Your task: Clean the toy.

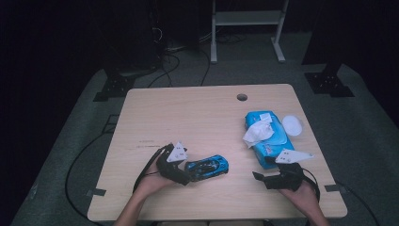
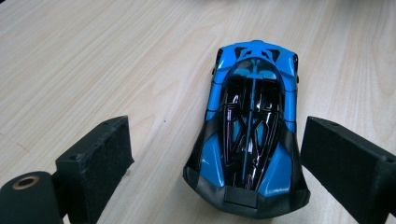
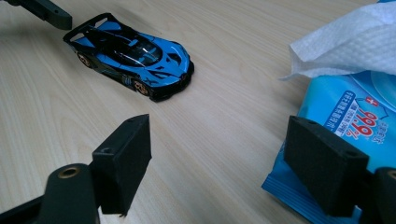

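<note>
one toy car (image 1: 207,167) is the work in hand, and it stands on its wheels on the wooden table (image 1: 197,117), near the person's edge and left of centre. the left gripper (image 1: 184,175) sits at the car's rear end with its jaws released: in the left gripper view the car (image 2: 250,126) lies between the two black pads, with bare wood showing between the left pad and the body. the right pad stands just beside the car's flank; whether it touches cannot be told. the car is judged not to be gripped.

the right gripper (image 1: 258,176) rests near the table's front edge, well apart from the car. its jaws are also spread and hold nothing; in the right gripper view one pad stands in front of the corner of the blue wipes pack (image 3: 345,121), the other over bare wood.

progress, as a judgement: the car is set down and free. a wipe (image 1: 258,132) sticks up out of the pack (image 1: 268,134) and is untouched; the white lid (image 1: 292,125) lies just beside the pack. what is left is probably pulling that wipe and cleaning the car.

appearance of the car (image 3: 135,56): a low sports model, bright blue body, glossy black roof and canopy, black lower trim, a rear wing, and copper-toned wheels.
</note>
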Demonstrator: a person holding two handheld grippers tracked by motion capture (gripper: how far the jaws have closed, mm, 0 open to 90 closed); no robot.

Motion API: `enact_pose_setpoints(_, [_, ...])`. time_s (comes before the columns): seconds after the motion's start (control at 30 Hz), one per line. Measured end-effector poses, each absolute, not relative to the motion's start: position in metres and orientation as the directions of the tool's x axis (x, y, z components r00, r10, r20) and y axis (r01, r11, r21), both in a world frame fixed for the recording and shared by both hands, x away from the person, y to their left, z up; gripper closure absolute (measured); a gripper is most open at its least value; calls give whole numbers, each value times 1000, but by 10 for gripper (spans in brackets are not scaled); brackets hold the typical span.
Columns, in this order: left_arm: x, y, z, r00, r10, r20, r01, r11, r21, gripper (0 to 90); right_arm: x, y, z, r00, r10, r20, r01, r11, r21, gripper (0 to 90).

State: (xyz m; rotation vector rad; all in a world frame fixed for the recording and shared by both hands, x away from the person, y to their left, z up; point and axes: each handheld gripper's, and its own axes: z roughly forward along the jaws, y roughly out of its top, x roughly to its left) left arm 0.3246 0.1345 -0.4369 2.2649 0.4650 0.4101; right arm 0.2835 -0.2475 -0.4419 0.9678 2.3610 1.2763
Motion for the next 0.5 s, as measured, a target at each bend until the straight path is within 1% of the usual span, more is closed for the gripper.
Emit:
enact_pose_setpoints(0.17, [324, 132, -437, 884, 442, 149, 196, -641, 742, 85, 281, -246, -440, -744, 667, 48, 405, 393, 825, 224])
enact_pose_setpoints(0.3, [321, 129, -439, 888, 438, 140, 197, -638, 744, 83, 278, -249, -436, -744, 667, 48, 386, 370, 845, 227])
enact_pose_setpoints(0.5, [319, 130, -434, 884, 442, 153, 184, -630, 754, 79, 278, -253, -436, -732, 679, 49, 394, 364, 844, 230])
